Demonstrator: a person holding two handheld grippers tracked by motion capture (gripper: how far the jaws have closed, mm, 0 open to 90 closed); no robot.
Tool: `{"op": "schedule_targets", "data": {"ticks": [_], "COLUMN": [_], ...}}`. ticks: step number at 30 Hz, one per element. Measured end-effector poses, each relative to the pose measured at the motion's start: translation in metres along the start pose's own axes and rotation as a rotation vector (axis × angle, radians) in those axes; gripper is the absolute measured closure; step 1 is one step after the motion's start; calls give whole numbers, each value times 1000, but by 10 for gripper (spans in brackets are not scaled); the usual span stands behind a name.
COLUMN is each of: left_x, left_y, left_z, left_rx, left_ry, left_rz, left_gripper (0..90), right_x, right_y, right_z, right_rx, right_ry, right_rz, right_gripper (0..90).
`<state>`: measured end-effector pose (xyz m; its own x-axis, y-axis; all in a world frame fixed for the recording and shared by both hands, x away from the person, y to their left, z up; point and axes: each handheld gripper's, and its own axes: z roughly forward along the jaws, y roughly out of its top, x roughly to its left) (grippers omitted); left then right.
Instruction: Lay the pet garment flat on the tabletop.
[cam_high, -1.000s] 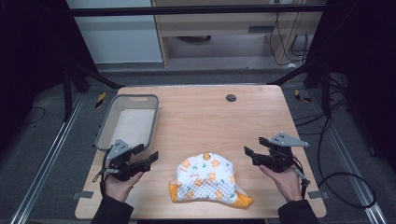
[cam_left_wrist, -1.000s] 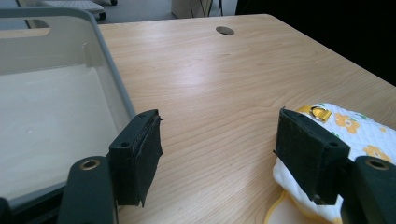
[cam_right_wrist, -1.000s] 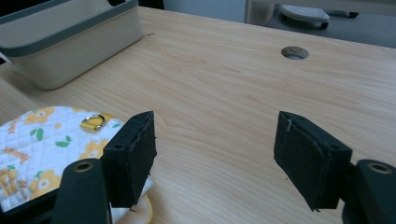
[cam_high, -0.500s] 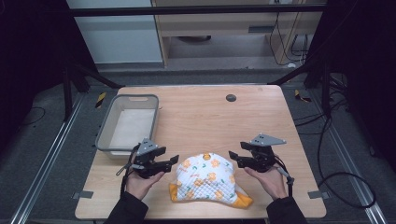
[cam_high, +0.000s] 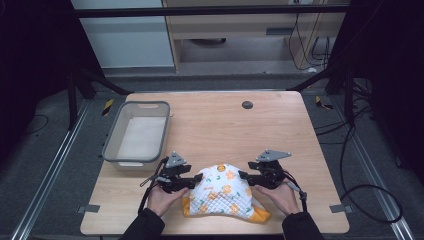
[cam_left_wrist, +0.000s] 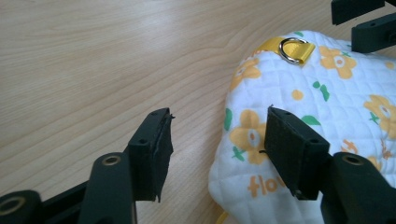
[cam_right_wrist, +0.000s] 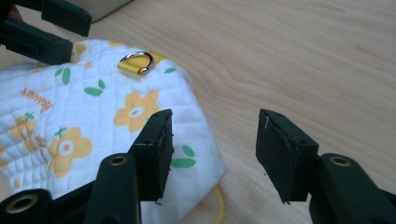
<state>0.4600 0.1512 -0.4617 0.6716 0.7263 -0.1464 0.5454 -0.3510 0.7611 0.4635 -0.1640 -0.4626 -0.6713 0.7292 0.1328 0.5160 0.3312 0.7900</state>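
Light wooden table (cam_high: 215, 125) carries a quilted white flower-print pouch (cam_high: 222, 192) near its front edge, orange lettering reading "flo…" partly legible, with a grey bin (cam_high: 111, 145) to its left. The left gripper (cam_high: 196, 181) and right gripper (cam_high: 243, 176) flank the pouch's edges. Both sets of jaws have just been closing yet stand apart, the cloth edge between them unpinched.

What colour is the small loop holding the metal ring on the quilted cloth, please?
Yellow loop, clearest in the left gripper view.

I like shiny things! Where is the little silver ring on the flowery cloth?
In the left gripper view the silver ring sits in a yellow loop at the far edge of the quilted cloth, on the wooden table.
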Motion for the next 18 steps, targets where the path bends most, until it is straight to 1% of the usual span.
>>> {"op": "schedule_targets", "data": {"ticks": [3,6,8,9,10,11,12,15,18], "left_x": [0,1,2,2,2,1,-1,-3,-3], "left_y": [-2,-4,-6,-7,-8,-9,-9,-10,-11], "left_z": [3,7,10,12,13,14,16,18,19], "left_rx": [18,38,55,60,62,70,80,92,96], "left_ry": [-13,-37,-48,-57,-63,-70,-66,-64,-73], "left_rz": [-4,-27,-34,-40,-40,-32,-19,-13,-9], "left_gripper": [459,519,552,575,606,633,657,706,790], "right_x": [1,2,3,3,4,4,5,6,8], "right_y": [-3,-6,-7,-7,-7,-7,-8,-9,-9], "right_z": [4,8,9,10,10,11,11,13,14], "right_rx": [22,44,56,57,61,64,74,93,111], "right_ry": [19,32,50,52,58,59,62,67,72], "right_rz": [1,-3,1,-5,-7,-9,-11,-17,-17], "right_gripper": [502,566,603,622,648,665,699,763,813]}}
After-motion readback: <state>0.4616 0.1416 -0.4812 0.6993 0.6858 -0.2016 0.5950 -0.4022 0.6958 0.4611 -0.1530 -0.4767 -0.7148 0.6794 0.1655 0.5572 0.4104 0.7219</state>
